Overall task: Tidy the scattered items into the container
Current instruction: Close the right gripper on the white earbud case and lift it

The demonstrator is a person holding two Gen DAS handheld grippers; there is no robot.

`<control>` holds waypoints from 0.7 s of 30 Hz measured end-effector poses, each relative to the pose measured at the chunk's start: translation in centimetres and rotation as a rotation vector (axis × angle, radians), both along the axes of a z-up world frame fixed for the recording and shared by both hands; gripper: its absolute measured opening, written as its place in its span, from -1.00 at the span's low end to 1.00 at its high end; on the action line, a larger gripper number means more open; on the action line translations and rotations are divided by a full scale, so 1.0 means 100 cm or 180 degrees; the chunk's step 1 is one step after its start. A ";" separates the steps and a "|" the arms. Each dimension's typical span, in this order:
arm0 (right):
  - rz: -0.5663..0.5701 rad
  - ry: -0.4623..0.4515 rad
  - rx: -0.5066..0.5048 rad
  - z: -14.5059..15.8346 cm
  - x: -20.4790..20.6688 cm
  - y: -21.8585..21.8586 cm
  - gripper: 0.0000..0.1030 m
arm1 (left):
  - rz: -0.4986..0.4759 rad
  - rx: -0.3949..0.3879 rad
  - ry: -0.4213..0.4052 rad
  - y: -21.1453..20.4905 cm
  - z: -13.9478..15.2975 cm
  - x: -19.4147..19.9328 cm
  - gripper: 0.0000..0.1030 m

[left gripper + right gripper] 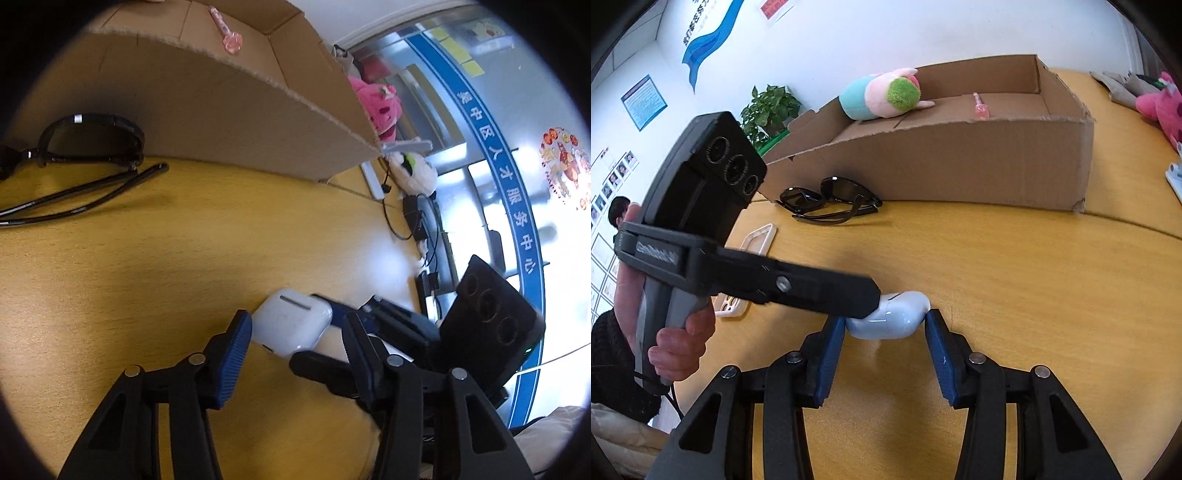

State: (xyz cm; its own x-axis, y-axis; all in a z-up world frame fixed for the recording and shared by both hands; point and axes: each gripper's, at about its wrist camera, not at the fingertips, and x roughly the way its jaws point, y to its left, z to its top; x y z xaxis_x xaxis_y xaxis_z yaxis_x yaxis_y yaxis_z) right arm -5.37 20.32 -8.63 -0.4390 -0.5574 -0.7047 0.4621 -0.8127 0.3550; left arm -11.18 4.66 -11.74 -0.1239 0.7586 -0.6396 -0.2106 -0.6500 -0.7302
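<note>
on the left, black sunglasses (pixel 831 201) lie on the wooden table (pixel 1034 277) against the cardboard box (pixel 960 162). center, my left gripper (pixel 295 332) and right gripper (pixel 886 328) both straddle the white earbud case (pixel 890 317) on the table, jaws wide, each blue pad near its sides.

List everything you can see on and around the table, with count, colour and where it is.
Cardboard box: one, brown, back of table.
Plush toy: one, blue, pink and green, inside box.
Pink pen: one, on box floor.
Sunglasses: one pair, black, in front of box.
Earbud case: one, white, near table edge, between both grippers.
Phone case: one, cream, left of table.
Pink plush: one, far right.
Table: one, yellow wood.
Left hand-held gripper: black, blue pads, around earbud case.
Right hand-held gripper: same, around earbud case.
</note>
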 end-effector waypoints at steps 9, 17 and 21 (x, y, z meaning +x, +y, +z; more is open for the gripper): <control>0.0126 0.0045 0.0049 -0.003 -0.004 -0.002 -0.05 | -0.0099 0.0060 0.0025 -0.005 -0.008 -0.006 -0.05; 0.0154 0.0122 0.0150 -0.004 -0.004 -0.003 -0.05 | -0.0116 0.0009 0.0066 -0.008 -0.007 -0.007 -0.12; 0.0147 0.0159 0.0149 -0.002 -0.003 -0.004 -0.05 | -0.0116 -0.0017 0.0111 -0.009 -0.002 -0.005 -0.12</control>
State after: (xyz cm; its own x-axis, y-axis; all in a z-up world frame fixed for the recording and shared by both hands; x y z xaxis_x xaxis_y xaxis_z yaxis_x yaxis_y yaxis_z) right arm -5.72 19.91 -8.80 -0.4489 -0.5447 -0.7084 0.5156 -0.8053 0.2926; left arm -11.70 3.77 -11.93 -0.1186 0.7596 -0.6395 -0.2595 -0.6454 -0.7184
